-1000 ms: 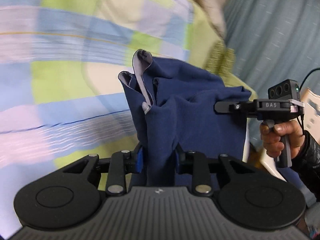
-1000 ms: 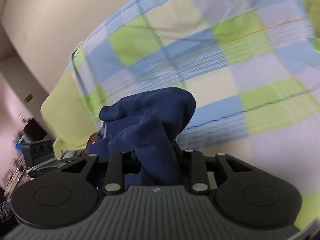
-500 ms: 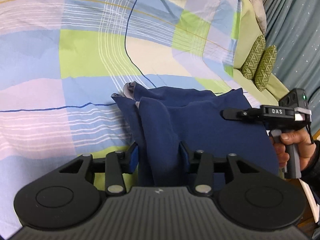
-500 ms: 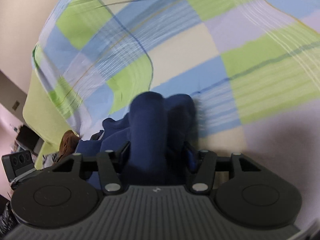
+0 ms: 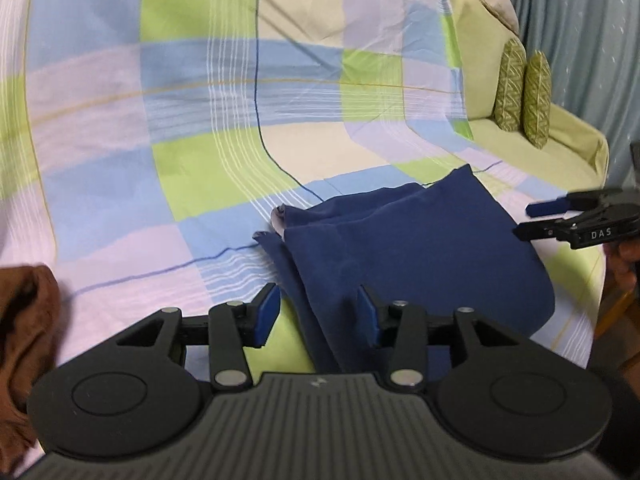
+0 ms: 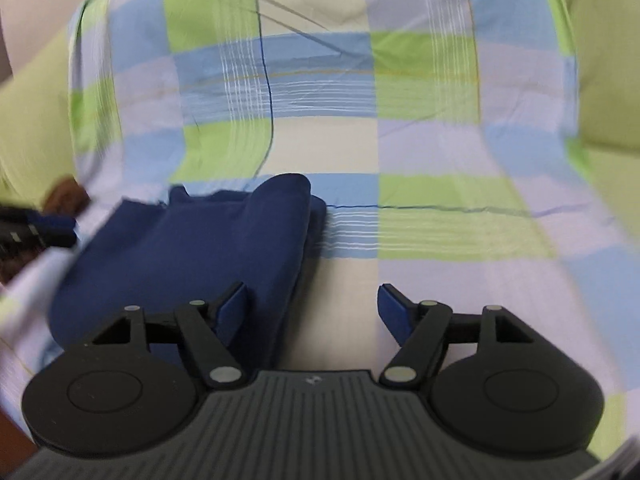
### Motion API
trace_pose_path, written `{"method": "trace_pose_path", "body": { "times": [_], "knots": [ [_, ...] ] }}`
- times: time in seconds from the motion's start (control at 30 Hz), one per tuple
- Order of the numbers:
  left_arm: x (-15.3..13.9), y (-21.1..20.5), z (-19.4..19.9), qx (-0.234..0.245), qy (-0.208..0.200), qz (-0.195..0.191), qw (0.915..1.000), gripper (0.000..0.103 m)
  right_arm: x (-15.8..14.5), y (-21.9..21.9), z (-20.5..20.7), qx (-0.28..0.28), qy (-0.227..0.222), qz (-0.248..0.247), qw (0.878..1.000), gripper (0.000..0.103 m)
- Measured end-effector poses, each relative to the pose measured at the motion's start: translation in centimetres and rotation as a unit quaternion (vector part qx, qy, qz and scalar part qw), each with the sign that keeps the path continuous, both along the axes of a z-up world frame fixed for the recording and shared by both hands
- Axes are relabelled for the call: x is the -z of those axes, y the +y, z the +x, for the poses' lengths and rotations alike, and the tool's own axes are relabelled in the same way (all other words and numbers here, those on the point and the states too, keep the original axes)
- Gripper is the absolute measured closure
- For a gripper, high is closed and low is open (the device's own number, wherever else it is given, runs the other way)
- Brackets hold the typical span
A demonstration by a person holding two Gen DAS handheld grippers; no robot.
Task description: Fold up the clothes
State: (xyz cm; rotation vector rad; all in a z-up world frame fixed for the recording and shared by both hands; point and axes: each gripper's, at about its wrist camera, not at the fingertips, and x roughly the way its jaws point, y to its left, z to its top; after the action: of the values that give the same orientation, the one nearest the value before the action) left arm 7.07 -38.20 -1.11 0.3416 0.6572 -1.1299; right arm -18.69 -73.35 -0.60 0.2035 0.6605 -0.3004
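A navy blue garment [image 5: 420, 240] lies folded on the plaid bed sheet [image 5: 200, 120]. In the left wrist view my left gripper [image 5: 318, 310] straddles the garment's near left edge. Its jaws are opening, and a fold of cloth lies loose between them without being pinched. In the right wrist view the same garment [image 6: 192, 248] sits at lower left. My right gripper [image 6: 314, 310] is opening wide, with the garment's right edge beside its left pad [image 6: 234, 308] and bare sheet under the rest of the gap. The right gripper [image 5: 532, 220] also shows beyond the garment's far side.
A brown garment [image 5: 24, 320] lies bunched at the left edge of the bed. Two green patterned cushions [image 5: 520, 92] stand at the far right against a grey-blue curtain [image 5: 580, 20]. The bed's front edge is close under both grippers.
Both grippers brought the navy garment down from the air onto the sheet. Their jaws widened and let go of it, and it now lies flat.
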Motion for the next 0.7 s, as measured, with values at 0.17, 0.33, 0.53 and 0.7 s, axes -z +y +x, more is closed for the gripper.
{"method": "trace_pose_path", "body": {
  "times": [0.17, 0.33, 0.53, 0.7],
  "knots": [
    [0.3, -0.3, -0.4, 0.001, -0.004, 0.01, 0.9999, 0.051, -0.1, 1.0, 0.2, 0.007, 0.017, -0.028, 0.999, 0.035],
    [0.8, -0.6, -0.1, -0.003, -0.002, 0.011, 0.9999, 0.05, 0.0, 1.3, 0.3, 0.001, 0.023, -0.03, 0.999, 0.035],
    [1.4, -0.9, 1.2, -0.002, 0.013, 0.003, 0.9999, 0.049, -0.5, 0.9, 0.1, -0.011, -0.018, -0.025, 0.999, 0.035],
    [1.8, -1.1, 3.1, 0.006, 0.039, -0.01, 0.9992, 0.047, -0.1, -1.3, 0.4, -0.036, -0.077, 0.072, 0.994, 0.035]
  ]
}}
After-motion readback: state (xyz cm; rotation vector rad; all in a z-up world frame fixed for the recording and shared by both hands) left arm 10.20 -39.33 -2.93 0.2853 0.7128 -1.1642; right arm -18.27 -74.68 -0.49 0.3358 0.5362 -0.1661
